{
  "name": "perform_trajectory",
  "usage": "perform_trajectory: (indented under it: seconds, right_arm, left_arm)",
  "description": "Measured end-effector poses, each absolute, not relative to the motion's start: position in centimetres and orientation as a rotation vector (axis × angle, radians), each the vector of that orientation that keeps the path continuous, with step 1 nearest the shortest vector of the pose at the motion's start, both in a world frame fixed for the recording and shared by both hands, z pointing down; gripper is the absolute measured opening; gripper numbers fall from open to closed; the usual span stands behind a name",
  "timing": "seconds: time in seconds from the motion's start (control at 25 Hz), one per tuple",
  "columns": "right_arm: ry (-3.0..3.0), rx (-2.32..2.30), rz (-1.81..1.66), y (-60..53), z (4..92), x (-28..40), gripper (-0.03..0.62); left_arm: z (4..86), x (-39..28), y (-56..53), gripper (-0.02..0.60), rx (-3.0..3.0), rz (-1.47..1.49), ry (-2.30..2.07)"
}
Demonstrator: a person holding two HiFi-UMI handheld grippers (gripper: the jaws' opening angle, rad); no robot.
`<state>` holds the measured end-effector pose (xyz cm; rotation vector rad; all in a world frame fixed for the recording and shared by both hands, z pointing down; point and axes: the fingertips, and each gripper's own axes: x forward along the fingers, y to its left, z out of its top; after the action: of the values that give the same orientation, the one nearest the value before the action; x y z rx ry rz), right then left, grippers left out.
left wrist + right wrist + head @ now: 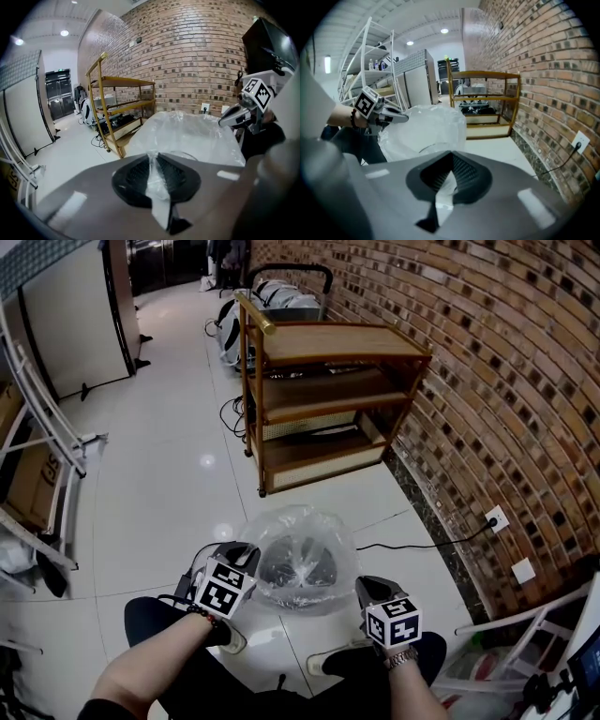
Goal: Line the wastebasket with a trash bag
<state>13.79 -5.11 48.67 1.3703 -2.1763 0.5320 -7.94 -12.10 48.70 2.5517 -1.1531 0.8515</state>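
Glossy tiles bear a round wastebasket under a crinkly trash bag.

A three-shelf wooden cart stands on a glossy white floor, at its right edge, against a brick wall. A black cable runs to a white wall socket. A white metal rack stands at the floor's left edge, with a tall white cabinet beyond it.

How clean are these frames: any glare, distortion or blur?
Head view: brick wall bows, lamp glare spots the floor, trash bag sharp. Left gripper view: dark fisheye corners, pinched bag film soft. Right gripper view: same dark corners, pinched film soft too.
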Motion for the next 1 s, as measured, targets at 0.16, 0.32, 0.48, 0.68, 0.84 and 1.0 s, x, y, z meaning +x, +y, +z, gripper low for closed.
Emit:
perform_trajectory:
  seconds: [0.16,0.32,0.48,0.68,0.84,1.0]
  right_arm:
    - [-2.137,1.366,0.504,-5.2,49.6,14.0,0.002]
    - [-2.115,1.363,0.485,-5.3,50.3,14.1,0.002]
    - [-2.092,1.354,0.495,-5.6,51.6,14.3,0.002]
    - [-2.064,1.337,0.501,-5.9,53.4,14.1,0.002]
    - [-2.041,1.305,0.525,-5.9,54.8,13.8,0.002]
    - [-2.025,1.287,0.554,-5.5,55.3,14.0,0.002]
  left_arm:
    - [50.2,-7.6,-12.2,0.025,2.557,0.875,-1.156]
    - [51.7,-7.4,-12.5,0.025,2.539,0.888,-1.149]
    - [53.6,-7.4,-12.8,0.029,2.514,0.903,-1.149]
    - [55.6,-7.3,-13.1,0.031,2.484,0.919,-1.138]
    - [57.2,-7.1,-13.0,0.044,2.445,0.934,-1.112]
    - [57.4,-6.7,-12.9,0.044,2.440,0.921,-1.092]
